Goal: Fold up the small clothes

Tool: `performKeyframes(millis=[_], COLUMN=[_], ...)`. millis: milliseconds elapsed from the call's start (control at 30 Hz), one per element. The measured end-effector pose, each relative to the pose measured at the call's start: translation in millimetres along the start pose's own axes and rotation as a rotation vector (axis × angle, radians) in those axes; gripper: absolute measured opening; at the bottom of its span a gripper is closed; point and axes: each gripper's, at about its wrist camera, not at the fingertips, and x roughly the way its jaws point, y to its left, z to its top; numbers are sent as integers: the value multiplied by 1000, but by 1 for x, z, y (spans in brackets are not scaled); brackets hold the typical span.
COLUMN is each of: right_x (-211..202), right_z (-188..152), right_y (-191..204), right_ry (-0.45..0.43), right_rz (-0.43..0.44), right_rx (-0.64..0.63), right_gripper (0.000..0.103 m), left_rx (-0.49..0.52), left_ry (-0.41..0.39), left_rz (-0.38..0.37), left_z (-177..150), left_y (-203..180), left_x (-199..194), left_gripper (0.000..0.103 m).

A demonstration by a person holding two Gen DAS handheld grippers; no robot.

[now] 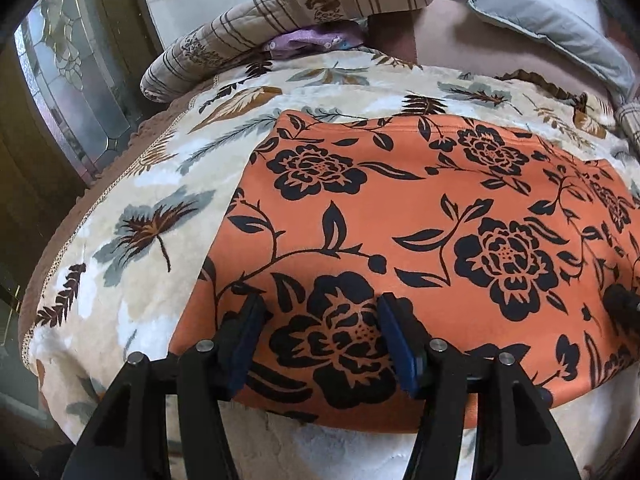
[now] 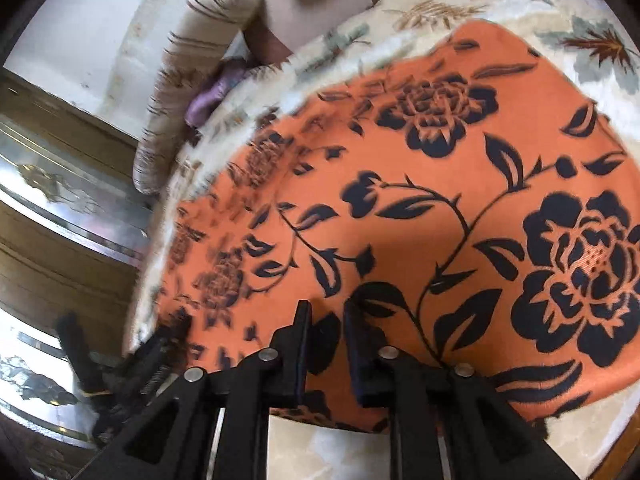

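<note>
- An orange garment printed with black flowers lies spread flat on a bed, filling the centre and right of the left wrist frame.
- Beneath it is a cream leaf-patterned blanket; a striped pillow sits at the upper centre.
- The left tongs, lower centre, stand spread over the garment's near edge, pinching nothing, likely lining up for a grasp.
- The right tongs, lower centre of their own frame, are nearly pressed together over the same hem; whether cloth is caught between them I cannot tell.
</note>
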Motion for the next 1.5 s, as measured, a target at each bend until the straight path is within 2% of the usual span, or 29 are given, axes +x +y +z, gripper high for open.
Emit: performKeyframes(millis=[167,300,400,600,867,967,1067,1133,1200,1233,1267,1300,1333,1400,1500], right_x=[-7,-23,-38,-47,-45,-47,-58,-72,-83,-92,-101,-110,-118,-134,-144], right_z=[5,10,16,18,13,13,17,20,22,23,23,23,22,22,21], right_y=[-4,-5,-16,-37,-61,-63,-69,-82,-94,-102,-109,-116,-121,-131,-144], right_ry=[-7,-67,-103,-101,-70,-65,-89,-135,-180,-215,-252,-293,-332,-383,-406], right_rz=[32,18,38,17,-7,1,15,39,51,55,60,68,78,93,78], right_rx=[28,17,60,123,169,170,189,239,293,325,354,381,403,438,484], right_gripper=[19,20,20,20,19,19,20,22,27,36,56,68,73,73,73], left_rx=[7,19,45,73,98,117,124,129,104,98,94,96,99,102,100], left_ry=[0,-23,-53,-90,-52,8,-7,1,19,22,22,17,9,-17,-38], left_rz=[12,0,-13,-51,-73,-74,-64,-68,-86,-89,-90,-90,-92,-99,-101], left_z=[3,6,10,16,8,2,1,2,5,7,8,9,9,11,15], left_y=[-3,-10,-21,-45,-70,-77,-77,-75,-69,-67,-67,-67,-68,-69,-71], left_x=[-4,-14,-25,-40,-31,-15,-14,-12,-13,-13,-15,-17,-20,-27,-33], left_gripper=[60,60,60,60,60,61,68,71,71,71,71,71,71,71,71])
